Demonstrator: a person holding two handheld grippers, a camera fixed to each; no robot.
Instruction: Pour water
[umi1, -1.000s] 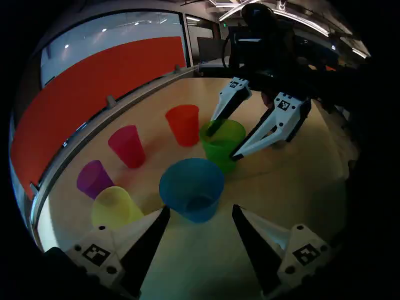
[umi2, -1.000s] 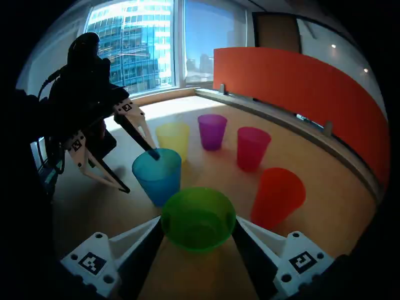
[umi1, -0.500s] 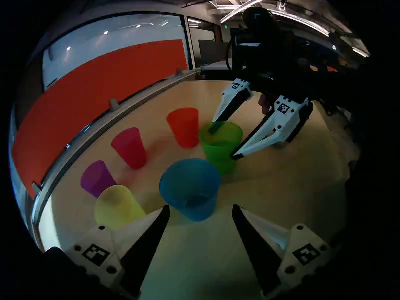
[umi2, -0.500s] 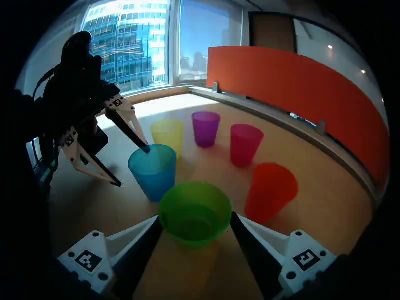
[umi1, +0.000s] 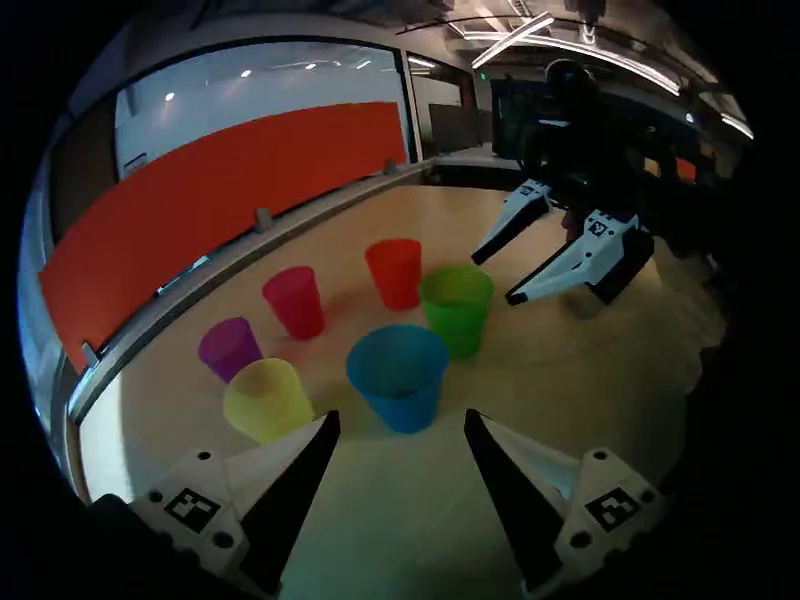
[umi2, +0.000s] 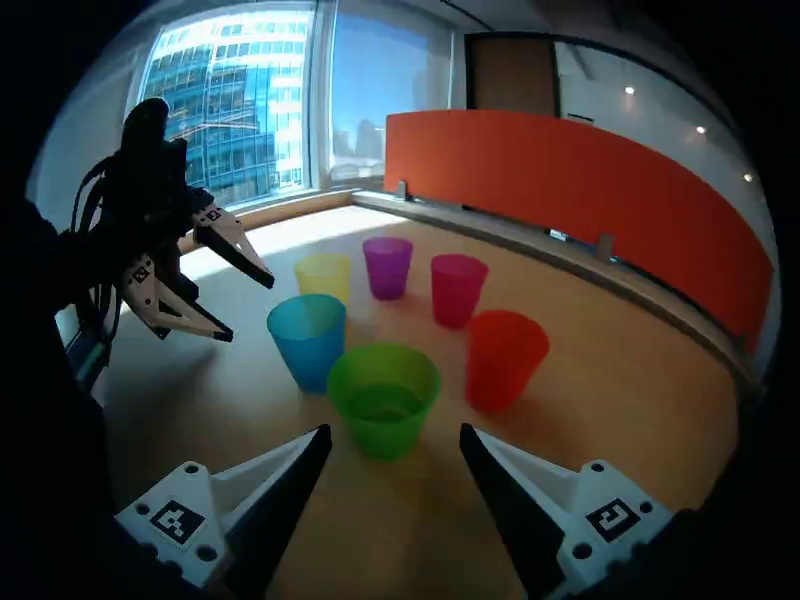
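A blue cup (umi1: 398, 378) and a green cup (umi1: 457, 310) stand upright, close together on the wooden bench (umi1: 570, 370).

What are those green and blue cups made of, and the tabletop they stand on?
The green cup and blue cup look like thin translucent plastic with a smooth, slightly glossy finish: light glows through their walls. The tabletop looks like pale wood or wood-look laminate, smooth and semi-matte, with soft coloured reflections beside the cups; I cannot tell which of the two it is.
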